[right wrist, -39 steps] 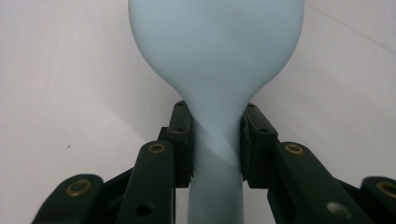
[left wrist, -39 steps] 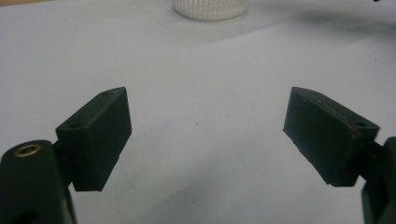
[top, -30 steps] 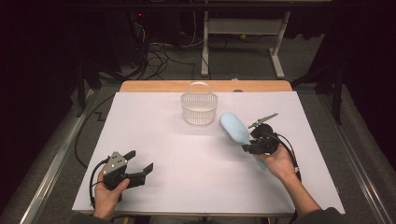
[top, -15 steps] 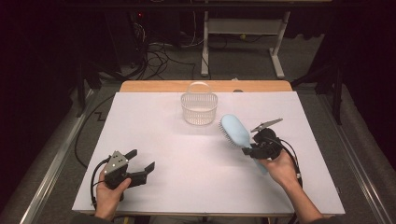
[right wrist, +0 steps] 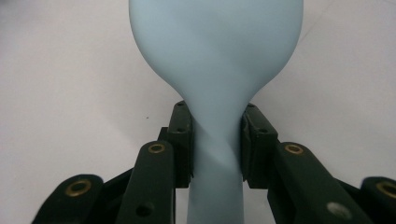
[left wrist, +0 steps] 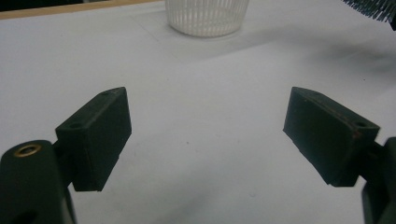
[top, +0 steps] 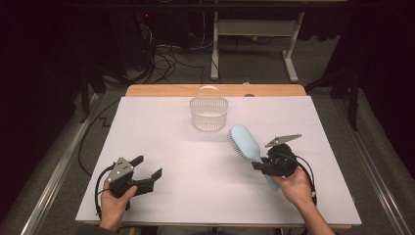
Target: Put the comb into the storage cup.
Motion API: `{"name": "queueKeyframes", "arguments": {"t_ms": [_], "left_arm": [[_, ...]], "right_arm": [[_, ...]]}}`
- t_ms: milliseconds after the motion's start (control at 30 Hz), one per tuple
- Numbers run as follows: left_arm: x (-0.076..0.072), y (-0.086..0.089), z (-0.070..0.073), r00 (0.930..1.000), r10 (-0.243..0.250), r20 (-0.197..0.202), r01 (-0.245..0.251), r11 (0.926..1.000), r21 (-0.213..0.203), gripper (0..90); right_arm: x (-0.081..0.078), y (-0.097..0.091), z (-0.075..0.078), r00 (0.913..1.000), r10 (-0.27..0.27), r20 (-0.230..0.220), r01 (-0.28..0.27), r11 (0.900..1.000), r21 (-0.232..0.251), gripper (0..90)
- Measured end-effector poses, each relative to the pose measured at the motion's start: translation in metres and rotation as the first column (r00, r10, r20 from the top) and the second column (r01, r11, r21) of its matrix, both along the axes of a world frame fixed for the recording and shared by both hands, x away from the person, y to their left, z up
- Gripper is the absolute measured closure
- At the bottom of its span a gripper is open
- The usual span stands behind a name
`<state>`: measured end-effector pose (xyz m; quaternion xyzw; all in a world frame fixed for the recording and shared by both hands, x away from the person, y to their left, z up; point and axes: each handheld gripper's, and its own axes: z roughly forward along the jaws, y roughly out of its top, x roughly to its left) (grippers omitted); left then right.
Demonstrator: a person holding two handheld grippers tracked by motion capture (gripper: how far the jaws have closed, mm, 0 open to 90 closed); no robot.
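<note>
Pale blue plastic forms the hairbrush (top: 246, 142), whose narrow handle is pinched by the right tool (right wrist: 217, 140) above the white table (top: 195, 196), near a basket (top: 209, 113). The left tool (left wrist: 208, 135) is spread wide.

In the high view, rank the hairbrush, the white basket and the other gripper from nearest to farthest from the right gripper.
1. Blue hairbrush: clamped in the right gripper, head angled up-left.
2. White basket: farther up-left, near the table's far edge.
3. Left gripper: far left, open, near the front edge.
</note>
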<state>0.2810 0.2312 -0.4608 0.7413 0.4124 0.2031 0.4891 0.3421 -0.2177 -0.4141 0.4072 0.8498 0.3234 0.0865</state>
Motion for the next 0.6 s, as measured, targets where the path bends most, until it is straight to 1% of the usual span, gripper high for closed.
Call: {"name": "queueKeyframes", "arguments": {"t_ms": [133,267,400,467,600], "left_arm": [[0.001,-0.002,0.001,1.0,-0.004,0.0,0.004,1.0,-0.005,16.0],[0.0,-0.005,0.003,0.9999,-0.014,0.001,0.014,0.9999,-0.006,15.8],[-0.002,-0.009,0.004,0.9995,-0.032,0.002,0.032,0.9995,-0.008,15.8],[-0.003,-0.011,0.005,0.999,-0.044,0.003,0.045,0.999,-0.006,15.7],[-0.002,-0.016,0.006,0.9981,-0.061,0.004,0.061,0.9981,-0.005,15.7]], "right_arm": [[-0.006,0.001,-0.003,1.0,0.008,0.003,-0.008,0.9997,0.021,70.6],[-0.011,0.002,-0.004,0.9999,0.016,0.007,-0.016,0.9996,0.025,70.6],[-0.017,0.003,-0.003,0.9994,0.028,0.021,-0.029,0.9989,0.038,70.6],[-0.02,0.003,-0.002,0.9993,0.028,0.024,-0.03,0.9978,0.06,70.6],[-0.028,0.007,0.0,0.9981,0.04,0.046,-0.043,0.997,0.064,70.5]]}}
